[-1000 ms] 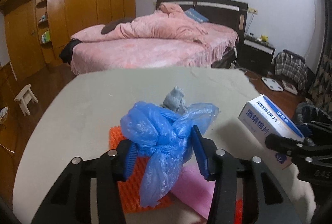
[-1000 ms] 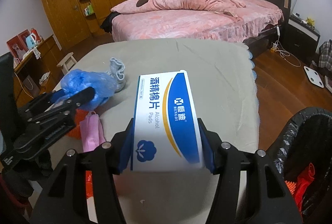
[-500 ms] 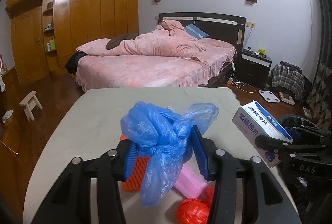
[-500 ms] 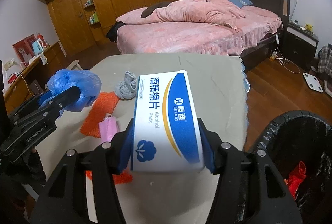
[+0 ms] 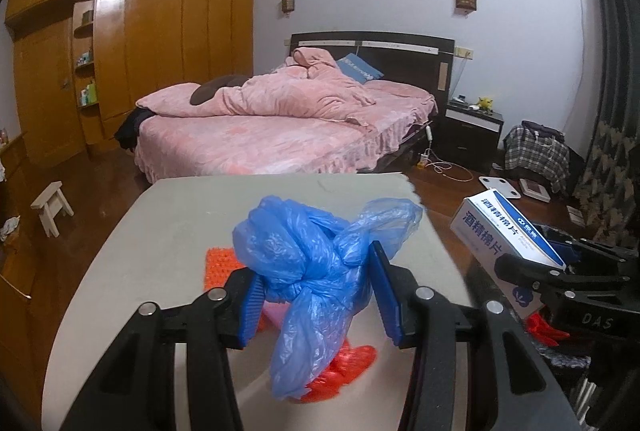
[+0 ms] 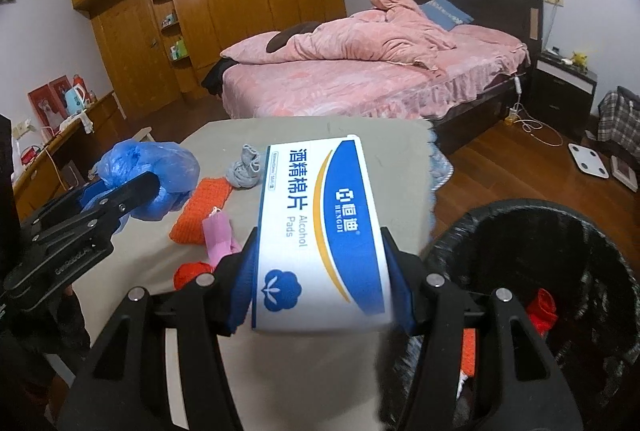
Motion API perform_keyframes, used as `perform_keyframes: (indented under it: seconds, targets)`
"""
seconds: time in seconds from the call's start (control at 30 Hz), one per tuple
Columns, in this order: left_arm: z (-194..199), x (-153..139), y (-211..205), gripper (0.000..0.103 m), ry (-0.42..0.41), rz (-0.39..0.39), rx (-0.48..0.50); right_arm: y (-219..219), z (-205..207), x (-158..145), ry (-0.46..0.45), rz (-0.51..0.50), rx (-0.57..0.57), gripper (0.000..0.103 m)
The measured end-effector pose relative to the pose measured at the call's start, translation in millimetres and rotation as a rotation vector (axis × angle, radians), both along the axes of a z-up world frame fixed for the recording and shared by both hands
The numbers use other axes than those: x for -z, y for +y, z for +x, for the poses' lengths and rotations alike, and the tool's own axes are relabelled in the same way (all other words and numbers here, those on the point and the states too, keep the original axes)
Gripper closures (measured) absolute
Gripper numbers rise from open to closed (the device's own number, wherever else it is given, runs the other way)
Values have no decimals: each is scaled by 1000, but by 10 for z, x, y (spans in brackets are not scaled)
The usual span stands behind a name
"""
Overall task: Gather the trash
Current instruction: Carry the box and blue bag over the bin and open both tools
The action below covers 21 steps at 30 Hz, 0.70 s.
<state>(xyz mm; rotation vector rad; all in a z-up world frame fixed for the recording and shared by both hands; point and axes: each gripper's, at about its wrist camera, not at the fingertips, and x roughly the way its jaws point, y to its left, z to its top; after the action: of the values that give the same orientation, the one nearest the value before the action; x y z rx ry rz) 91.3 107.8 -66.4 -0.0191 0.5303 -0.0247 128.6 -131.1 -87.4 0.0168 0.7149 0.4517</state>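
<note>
My left gripper (image 5: 318,291) is shut on a crumpled blue plastic bag (image 5: 316,263) and holds it above the grey table (image 5: 168,231). It also shows in the right wrist view (image 6: 148,175). My right gripper (image 6: 324,291) is shut on a white and blue alcohol pads box (image 6: 320,231), held above the table's right edge beside a black bin (image 6: 560,271). The box also shows in the left wrist view (image 5: 504,231). On the table lie an orange mesh pad (image 6: 202,211), a pink mask (image 6: 218,235), a red net ball (image 6: 192,273) and a grey sock (image 6: 246,171).
The black-lined bin holds red and orange scraps (image 6: 540,307). A pink bed (image 5: 280,127) stands behind the table. Wooden wardrobes (image 5: 140,43) line the left wall. A small stool (image 5: 50,207) and a white scale (image 6: 590,161) sit on the wood floor.
Both grippers have risen and drawn back with their loads. The right gripper with the box has moved towards the bin, which now shows more fully.
</note>
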Motion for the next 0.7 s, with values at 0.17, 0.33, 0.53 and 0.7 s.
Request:
perform_keyframes:
  seconds: [0.17, 0.33, 0.53, 0.7]
  targets:
    - [-71, -45, -223, 55, -13, -3, 39, -246, -175, -71, -15, 0, 39, 48]
    - [-122, -77, -458, 55, -19, -6, 89, -511, -308, -122, -30, 2, 89, 48]
    - [-176, -107, -733, 55, -23, -11, 155, -798, -432, -144, -40, -3, 151, 48]
    - [-192, -118, -959, 55, -26, -18, 205, -1035, -511, -146, -45, -7, 203, 48]
